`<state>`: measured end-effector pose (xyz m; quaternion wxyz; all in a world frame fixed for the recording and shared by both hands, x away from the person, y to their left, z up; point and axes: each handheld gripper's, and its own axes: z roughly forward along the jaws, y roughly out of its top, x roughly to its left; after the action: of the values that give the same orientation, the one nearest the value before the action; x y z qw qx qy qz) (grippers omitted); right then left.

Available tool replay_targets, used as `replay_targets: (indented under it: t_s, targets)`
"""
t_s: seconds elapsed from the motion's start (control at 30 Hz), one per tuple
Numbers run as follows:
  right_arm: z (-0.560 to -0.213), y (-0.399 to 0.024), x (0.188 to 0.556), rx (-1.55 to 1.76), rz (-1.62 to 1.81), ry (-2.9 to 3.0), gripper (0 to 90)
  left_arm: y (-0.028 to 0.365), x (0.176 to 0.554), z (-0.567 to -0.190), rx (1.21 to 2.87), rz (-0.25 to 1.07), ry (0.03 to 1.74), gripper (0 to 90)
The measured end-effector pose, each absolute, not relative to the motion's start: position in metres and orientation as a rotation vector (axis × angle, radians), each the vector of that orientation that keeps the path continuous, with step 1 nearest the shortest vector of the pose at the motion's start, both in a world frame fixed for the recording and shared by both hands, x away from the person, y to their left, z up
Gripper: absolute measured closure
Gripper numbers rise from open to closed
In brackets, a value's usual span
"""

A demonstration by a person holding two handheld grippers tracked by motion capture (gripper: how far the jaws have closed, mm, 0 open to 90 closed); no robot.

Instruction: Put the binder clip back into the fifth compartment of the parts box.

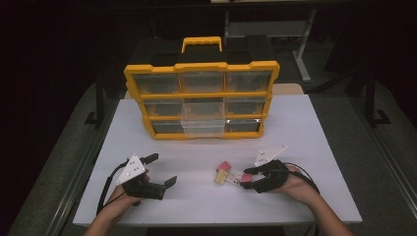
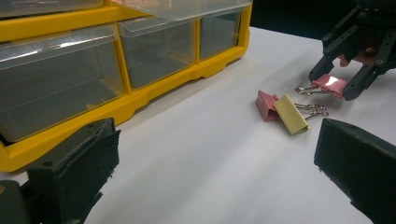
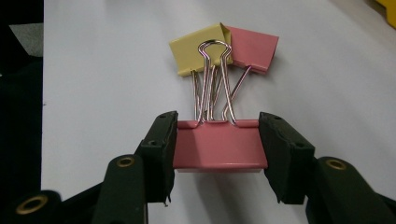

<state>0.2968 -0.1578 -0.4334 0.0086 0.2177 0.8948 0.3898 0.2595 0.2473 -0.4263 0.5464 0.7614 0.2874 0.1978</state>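
My right gripper [image 1: 246, 178] is shut on a pink binder clip [image 3: 219, 147], its pads pressing on the clip's two sides just above the white table [image 1: 305, 132]. The clip's wire handles point away from me toward a yellow binder clip [image 3: 196, 49] and a second pink binder clip [image 3: 254, 46], which lie touching each other on the table. From the left gripper view these two, the yellow clip [image 2: 292, 114] and the pink clip [image 2: 266, 105], lie just short of the right gripper [image 2: 334, 86]. My left gripper [image 1: 163, 169] rests open at the front left with nothing between its jaws.
A yellow organizer [image 1: 201, 66] with clear drawers and a carry handle stands upright at the back of the table. Its lower middle drawer [image 1: 202, 127] sticks out a little. The table's front edge runs close to both hands.
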Motion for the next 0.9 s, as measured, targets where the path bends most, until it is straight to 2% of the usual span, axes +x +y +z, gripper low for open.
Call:
replay_targets:
  t_s: [0.9]
  targets:
    - [-0.408,-0.155,0.306,0.677,1.238,2.777,48.5,0.250,0.260,-0.425,1.796,0.473,0.701,0.0]
